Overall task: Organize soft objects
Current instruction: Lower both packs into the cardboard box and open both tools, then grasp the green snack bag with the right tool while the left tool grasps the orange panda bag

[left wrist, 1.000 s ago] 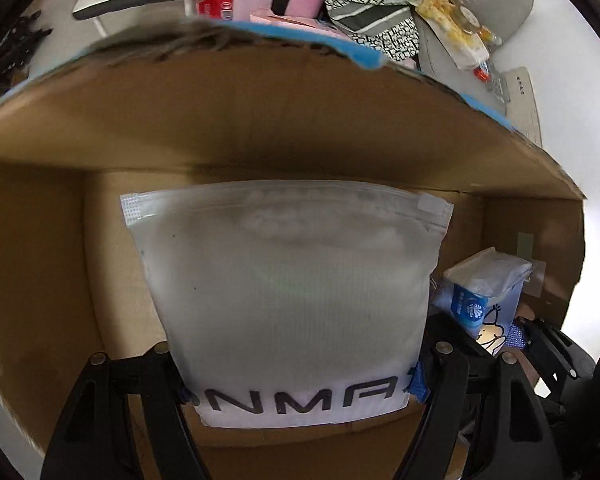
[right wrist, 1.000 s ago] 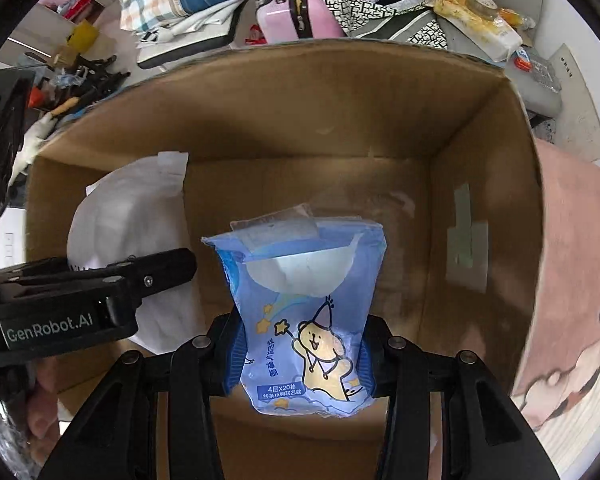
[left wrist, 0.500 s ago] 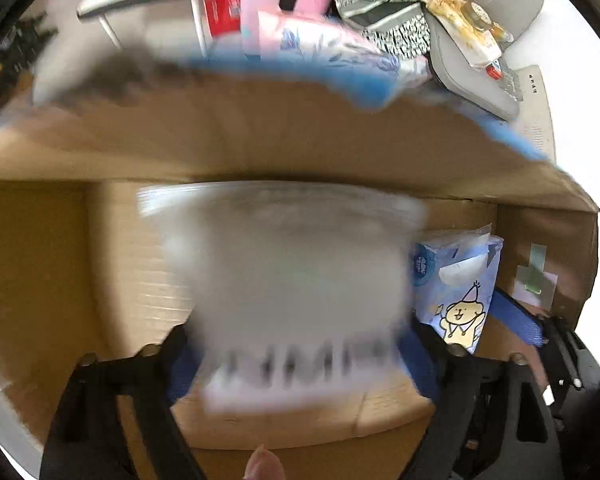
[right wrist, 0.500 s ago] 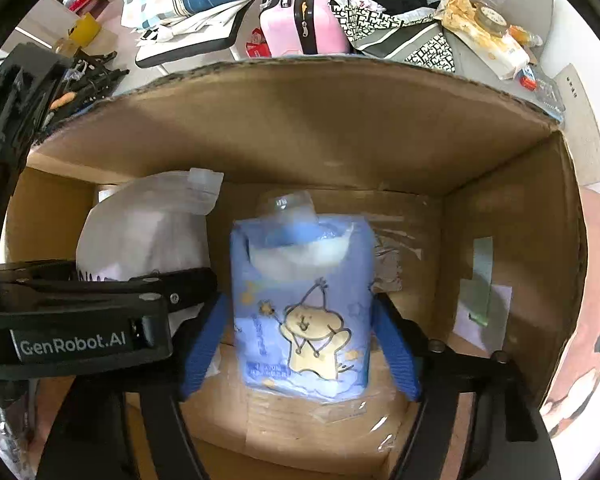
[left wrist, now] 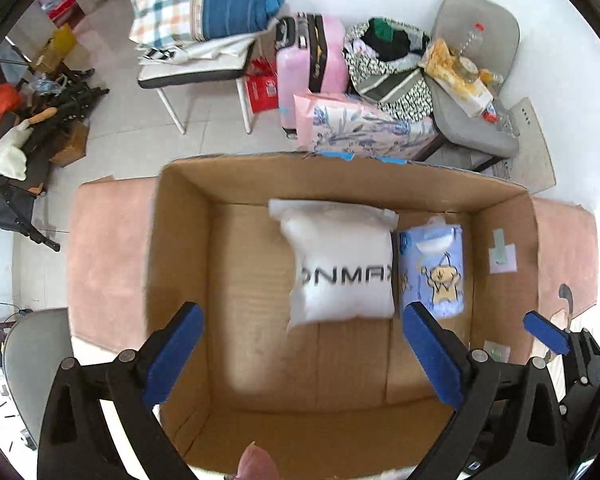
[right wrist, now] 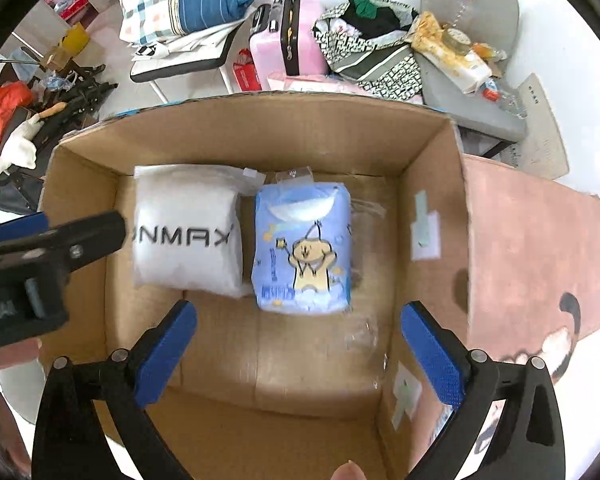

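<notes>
Tongs, your left (left wrist: pixel 300 354) and right (right wrist: pixel 298 354), gape wide and empty over the brown cardboard box (right wrist: pixel 268 136); white lettered pouch (right wrist: pixel 186 228) and blue cartoon-bear tissue pack (right wrist: pixel 302 246) lie centre-frame, touching, long axes toward the top edge.

One cardboard box (right wrist: pixel 236 136), one white pouch (right wrist: pixel 186 232), one blue tissue pack (right wrist: pixel 302 248), two tools (left wrist: pixel 300 356) (right wrist: pixel 298 354)

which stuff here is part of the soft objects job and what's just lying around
Job:
white zip pouch, in the box
blue tissue pack, beside it
cardboard box
left gripper and right gripper, both open

Lying about:
pink suitcase
folded bedding on a chair
patterned bag
grey chair with bottles
</notes>
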Tool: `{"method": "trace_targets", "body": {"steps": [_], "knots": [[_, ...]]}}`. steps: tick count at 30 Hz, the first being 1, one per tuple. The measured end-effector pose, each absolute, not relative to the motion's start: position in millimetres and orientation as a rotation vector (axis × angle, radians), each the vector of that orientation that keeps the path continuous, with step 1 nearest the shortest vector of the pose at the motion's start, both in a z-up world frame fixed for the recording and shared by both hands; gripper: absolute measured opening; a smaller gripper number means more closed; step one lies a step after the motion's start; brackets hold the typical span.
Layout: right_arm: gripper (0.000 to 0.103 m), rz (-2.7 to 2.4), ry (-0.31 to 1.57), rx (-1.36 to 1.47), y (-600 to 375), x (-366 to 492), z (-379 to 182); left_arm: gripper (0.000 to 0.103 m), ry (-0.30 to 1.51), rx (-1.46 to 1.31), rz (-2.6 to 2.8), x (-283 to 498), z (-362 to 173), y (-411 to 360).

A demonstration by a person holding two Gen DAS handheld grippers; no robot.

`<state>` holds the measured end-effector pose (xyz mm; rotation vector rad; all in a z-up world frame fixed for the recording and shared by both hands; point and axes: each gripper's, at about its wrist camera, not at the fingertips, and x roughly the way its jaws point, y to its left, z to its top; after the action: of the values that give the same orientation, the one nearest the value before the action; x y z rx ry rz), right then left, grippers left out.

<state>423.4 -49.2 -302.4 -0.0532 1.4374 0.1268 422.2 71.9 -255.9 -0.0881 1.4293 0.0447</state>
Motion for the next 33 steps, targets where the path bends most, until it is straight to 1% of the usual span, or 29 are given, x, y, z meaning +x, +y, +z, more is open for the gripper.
{"method": "trace_targets", "body": {"steps": [3,13,15,17,19,22,25,28,31,33], "knots": [[0.103,0.118,1.389,-0.063,-49,403,-280,0.102,1.390,-0.099,0.055,404,-240,74],[0.103,0.137,1.237,0.029,-59,325,-201,0.102,1.231,-0.075,0.051,311,-158,65],[0.103,0.112,1.223,0.068,-68,303,-192,0.102,1.215,-0.093,0.063,282,-151,68],[0.103,0.080,1.245,0.110,-79,280,-192,0.102,1.235,-0.120,0.086,247,-158,75],[0.103,0.055,1.296,0.177,-93,252,-203,0.102,1.265,-0.171,0.111,214,-174,84],[0.103,0.024,1.386,0.288,-117,202,-237,0.102,1.381,-0.267,0.127,174,-217,100],[0.103,-0.039,1.535,0.381,-135,158,-292,0.102,1.509,-0.293,0.160,142,-264,109],[0.103,-0.080,1.682,0.520,-148,123,-348,0.101,1.581,-0.312,0.200,123,-300,117],[0.103,-0.143,1.759,0.623,-156,98,-386,0.097,1.607,-0.336,0.237,115,-317,124],[0.098,-0.150,1.787,0.665,-157,91,-404,0.097,1.608,-0.349,0.250,116,-320,129]]}}
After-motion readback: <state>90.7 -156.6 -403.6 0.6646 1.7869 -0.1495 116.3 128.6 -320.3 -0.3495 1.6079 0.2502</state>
